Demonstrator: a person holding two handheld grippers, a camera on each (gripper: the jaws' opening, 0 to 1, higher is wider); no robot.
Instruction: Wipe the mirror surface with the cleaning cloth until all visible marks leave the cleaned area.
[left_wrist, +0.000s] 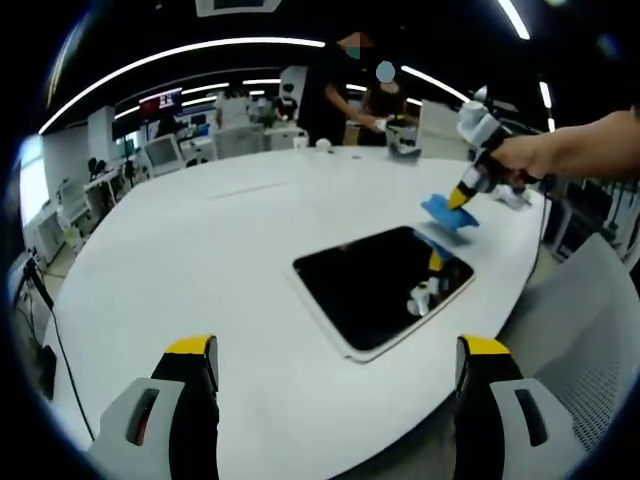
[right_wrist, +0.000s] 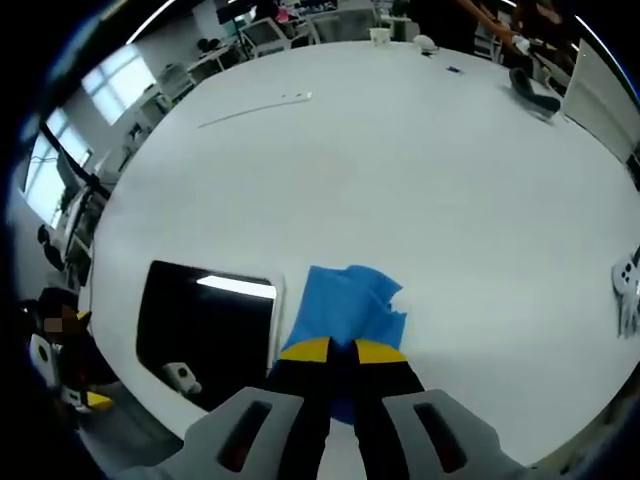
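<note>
Left gripper (left_wrist: 335, 375): two chunky jaws, pale grey shells w/ black inner faces, yellow caps on the tips, a dark slot w/ a reddish mark in each shell. Right gripper (right_wrist: 343, 352): same build, grey shells, black jaws, yellow tips. The hand (left_wrist: 528, 155) on it is bare, forearm too, no sleeve seen.

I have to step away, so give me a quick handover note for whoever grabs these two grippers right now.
Right gripper: shut on the blue cleaning cloth, which lies on the white table just beside the mirror, not on the glass.
Left gripper: open, holding nothing, hovering short of the mirror's near edge.
Done: cloth gripped.
Left: bring the cloth onto the mirror and wipe; I can't make out marks from here.
</note>
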